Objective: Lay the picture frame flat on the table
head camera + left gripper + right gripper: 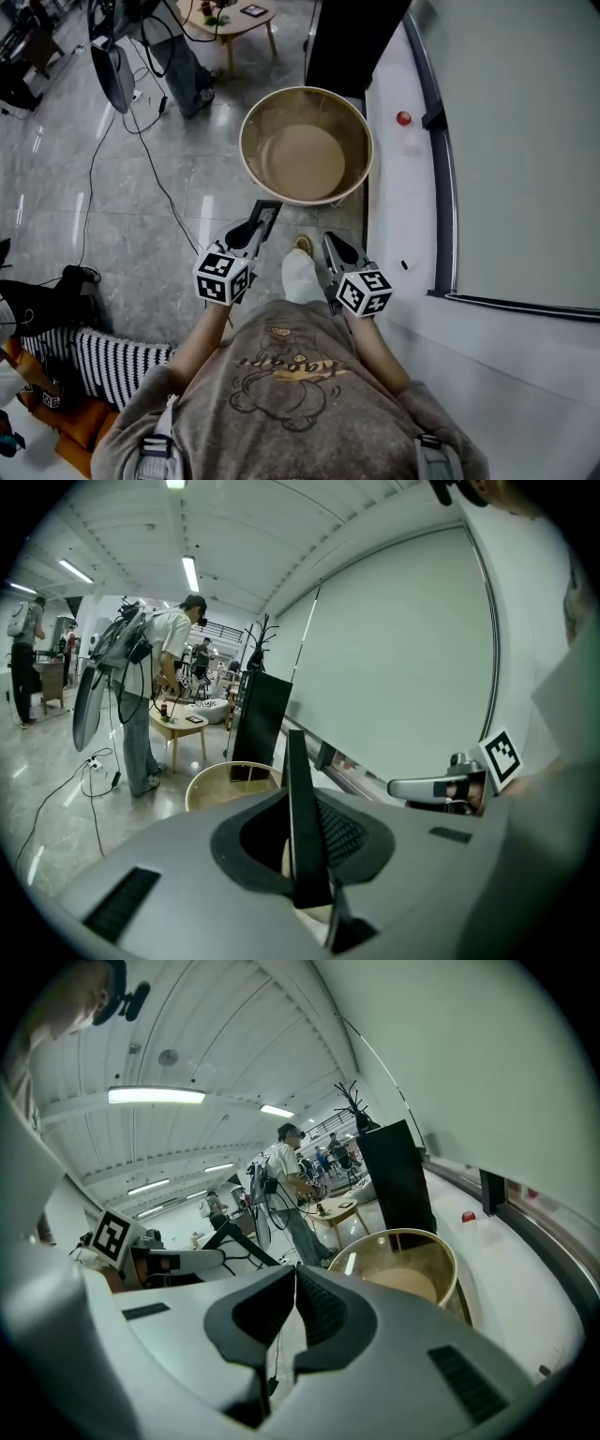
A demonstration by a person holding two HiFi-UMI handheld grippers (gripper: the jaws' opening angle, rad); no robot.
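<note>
The picture frame (269, 208) is a thin dark frame held out in front of me over the floor. In the left gripper view the picture frame (298, 780) stands edge-on and upright between the jaws. My left gripper (255, 230) is shut on it. My right gripper (330, 240) is beside it to the right, shut with nothing in it; its pads meet in the right gripper view (293, 1279). A round table (246, 141) with a wooden rim lies just ahead of both grippers. From the right gripper view the left gripper (202, 1260) and the frame (246, 1244) show at the left.
A white window ledge (398, 169) runs along the right, with a small red ball (404, 118) on it. A tall black panel (352, 42) stands behind the round table. Cables (155, 178) trail over the floor. A person (150, 696) stands by a low coffee table (180, 724).
</note>
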